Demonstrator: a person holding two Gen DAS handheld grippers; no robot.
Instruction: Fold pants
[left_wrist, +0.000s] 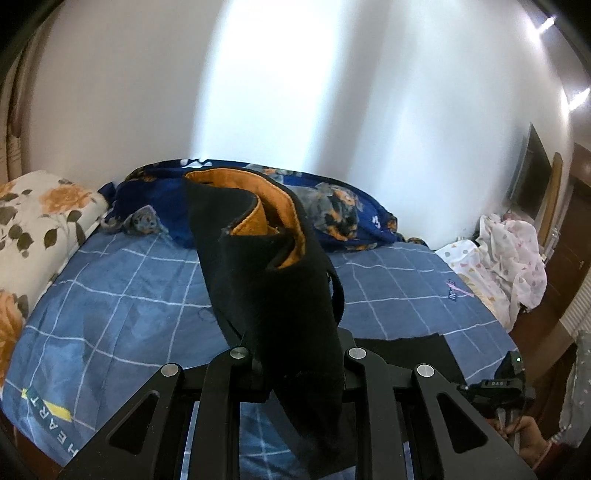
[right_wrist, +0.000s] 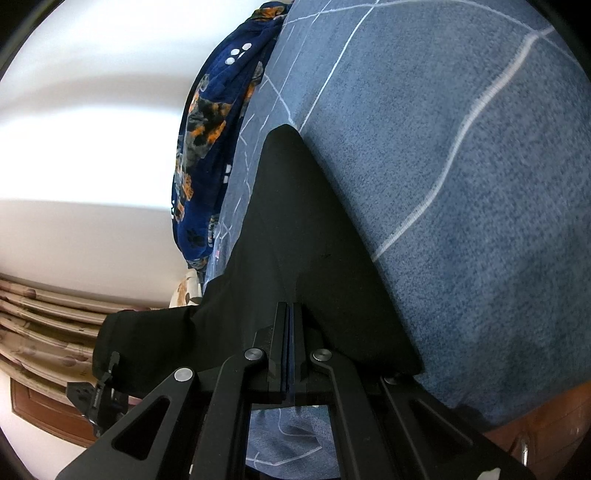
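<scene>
The left gripper (left_wrist: 295, 373) is clenched on a bunch of the black pants (left_wrist: 273, 295), holding that end up off the bed so the cloth stands above the jaws and flops over. The orange lining (left_wrist: 255, 218) shows inside the open waist at the top. Below and behind it lies the blue checked bedsheet (left_wrist: 122, 295), with a dark blue blanket (left_wrist: 340, 206) printed with dogs bunched along the wall. A flowered pillow (left_wrist: 37, 221) sits at the left end of the bed and a heap of pale spotted cloth (left_wrist: 498, 258) at the right end.

The right gripper (right_wrist: 291, 343) has its jaws pressed tight together, with a thin edge of the pants (right_wrist: 295, 240) pinched between them. From there the black cloth spreads flat over the sheet (right_wrist: 461, 184) to a point, and another part trails off to the left past the edge of the bed. The other gripper's black frame (right_wrist: 96, 395) shows at the lower left of that view. The dog blanket (right_wrist: 207, 147) lies along the far side of the sheet.

In the left view a hand (left_wrist: 524, 439) is in the lower right corner.
</scene>
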